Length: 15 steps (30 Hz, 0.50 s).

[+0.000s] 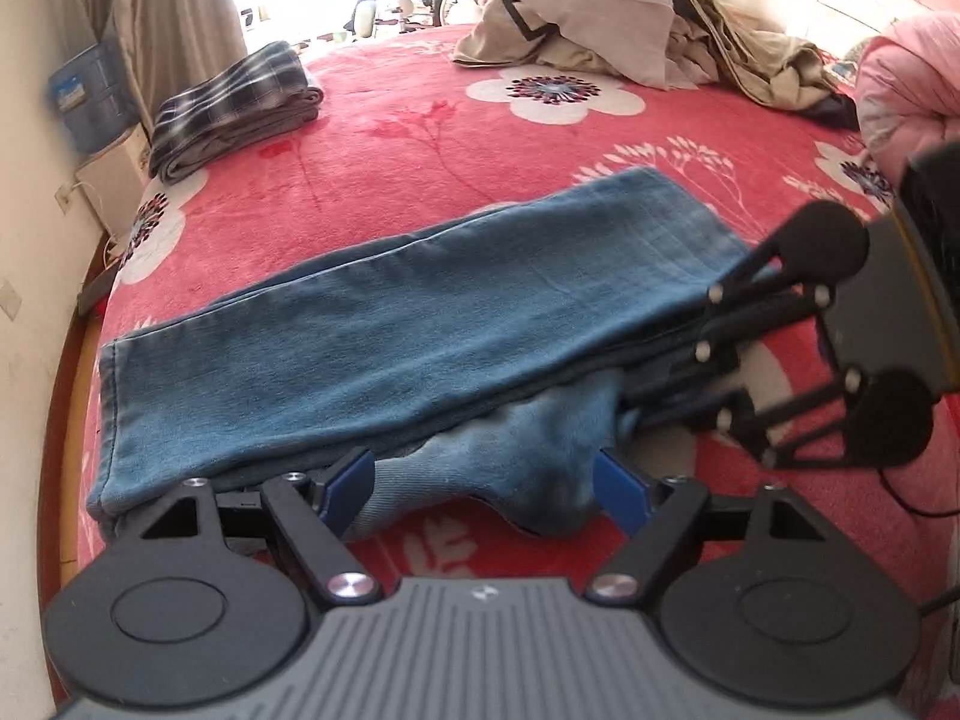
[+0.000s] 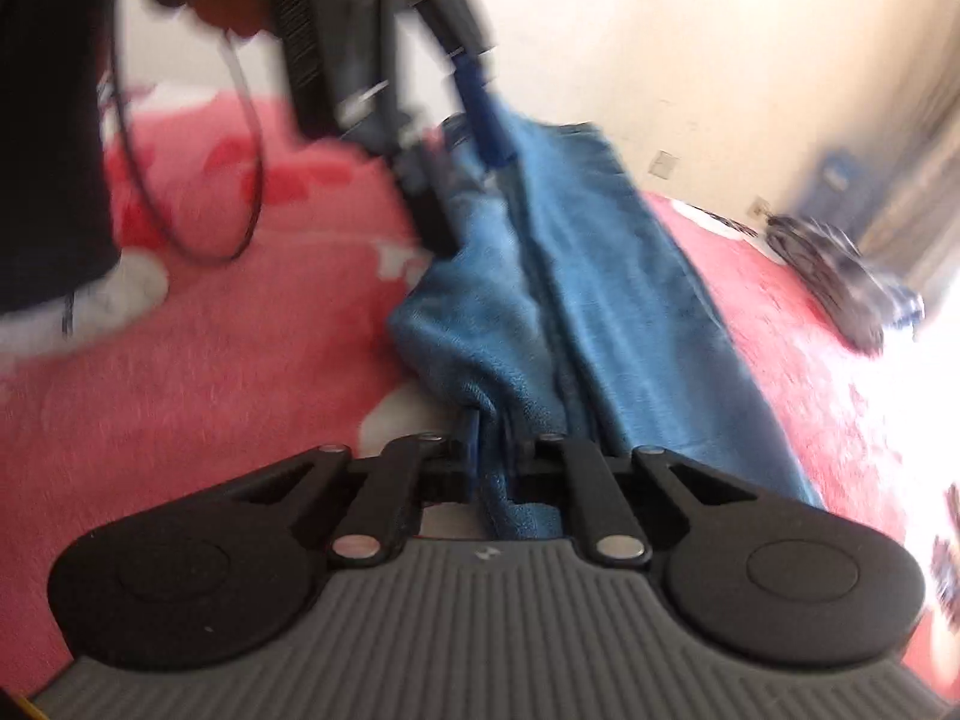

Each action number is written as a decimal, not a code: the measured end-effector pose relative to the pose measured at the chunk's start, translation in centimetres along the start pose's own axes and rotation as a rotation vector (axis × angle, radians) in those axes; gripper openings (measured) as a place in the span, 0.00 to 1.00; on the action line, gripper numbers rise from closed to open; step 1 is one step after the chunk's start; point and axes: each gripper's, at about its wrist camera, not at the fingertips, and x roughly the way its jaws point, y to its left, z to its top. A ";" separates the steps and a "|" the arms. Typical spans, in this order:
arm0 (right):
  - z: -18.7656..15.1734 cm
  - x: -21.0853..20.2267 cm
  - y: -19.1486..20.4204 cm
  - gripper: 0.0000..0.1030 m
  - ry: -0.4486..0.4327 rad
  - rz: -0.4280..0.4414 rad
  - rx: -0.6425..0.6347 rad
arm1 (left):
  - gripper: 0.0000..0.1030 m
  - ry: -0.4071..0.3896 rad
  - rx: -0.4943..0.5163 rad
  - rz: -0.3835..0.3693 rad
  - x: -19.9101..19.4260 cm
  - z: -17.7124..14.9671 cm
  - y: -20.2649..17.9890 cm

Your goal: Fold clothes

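A pair of blue jeans (image 1: 390, 330) lies folded lengthwise across the red flowered bed cover (image 1: 390, 138). My left gripper (image 1: 483, 474) stands at the near long edge with its blue fingers (image 1: 345, 495) wide apart. A thick bunch of denim fills the gap and touches both pads. My right gripper (image 1: 648, 384) comes in from the right, its tips buried in the jeans' end. In the blurred right wrist view my right gripper (image 2: 498, 456) is shut on a pinch of the jeans (image 2: 630, 300), and my left gripper (image 2: 462, 180) grips the cloth farther along.
A folded plaid garment (image 1: 234, 108) lies at the bed's left edge. Several beige clothes (image 1: 600, 18) are heaped at the back, and a pink quilt (image 1: 900, 78) rises at the right. A wall and a blue box (image 1: 90, 96) stand left. A dark sleeve (image 2: 48, 120) and a cable (image 2: 255, 192) hang nearby.
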 end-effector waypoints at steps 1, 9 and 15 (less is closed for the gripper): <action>0.0 -0.2 -0.7 0.05 -0.009 0.009 0.059 | 0.79 0.000 0.008 0.000 0.1 0.0 -0.1; -1.3 0.0 -7.2 0.04 -0.064 0.179 0.682 | 0.79 -0.028 0.148 -0.004 0.7 1.1 -1.9; -4.8 1.6 -10.6 0.04 -0.059 0.366 1.105 | 0.78 -0.035 0.249 0.010 2.4 1.3 -3.2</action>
